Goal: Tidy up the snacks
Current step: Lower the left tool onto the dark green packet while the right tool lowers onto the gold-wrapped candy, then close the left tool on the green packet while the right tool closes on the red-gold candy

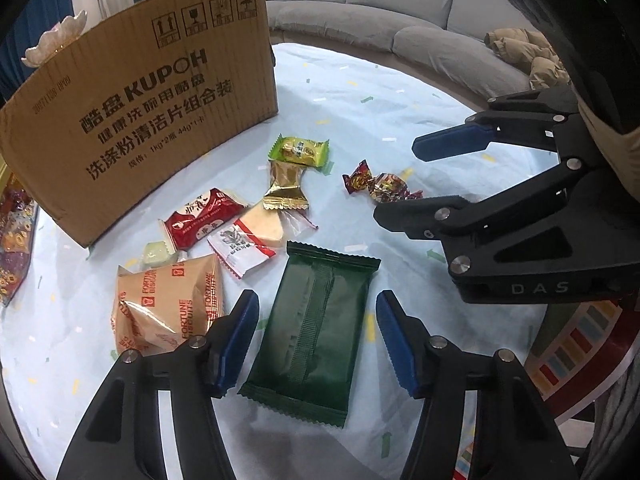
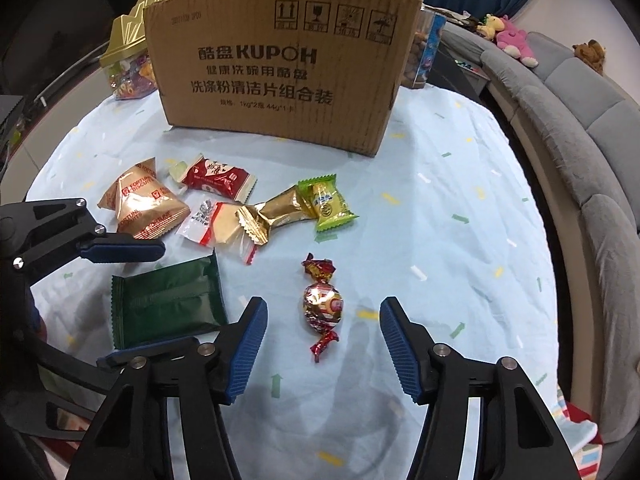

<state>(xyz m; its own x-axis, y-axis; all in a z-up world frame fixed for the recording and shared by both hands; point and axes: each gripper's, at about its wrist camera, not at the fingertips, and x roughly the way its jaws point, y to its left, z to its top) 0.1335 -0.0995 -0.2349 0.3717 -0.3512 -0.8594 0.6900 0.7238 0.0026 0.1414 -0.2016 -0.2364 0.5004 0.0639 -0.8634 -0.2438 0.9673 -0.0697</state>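
Observation:
Several wrapped snacks lie on a light blue cloth before a brown cardboard box (image 1: 140, 120) (image 2: 280, 76). My left gripper (image 1: 316, 340) is open, its jaws on either side of a dark green packet (image 1: 312, 332) (image 2: 168, 304). My right gripper (image 2: 320, 336) is open, its jaws on either side of a red foil candy (image 2: 322, 304) (image 1: 380, 186). A Fortune Biscuits pouch (image 1: 168, 304) (image 2: 144, 204), a red packet (image 1: 204, 216), a white packet (image 1: 240, 246), a gold packet (image 1: 286, 186) and a lime green packet (image 1: 300, 152) lie between.
A jar of candies with a gold lid (image 2: 128, 60) stands left of the box, and a nut jar (image 2: 424, 52) stands behind its right corner. A grey sofa (image 1: 380, 4) (image 2: 592, 140) curves round the table. Plush toys (image 2: 512, 36) sit on it.

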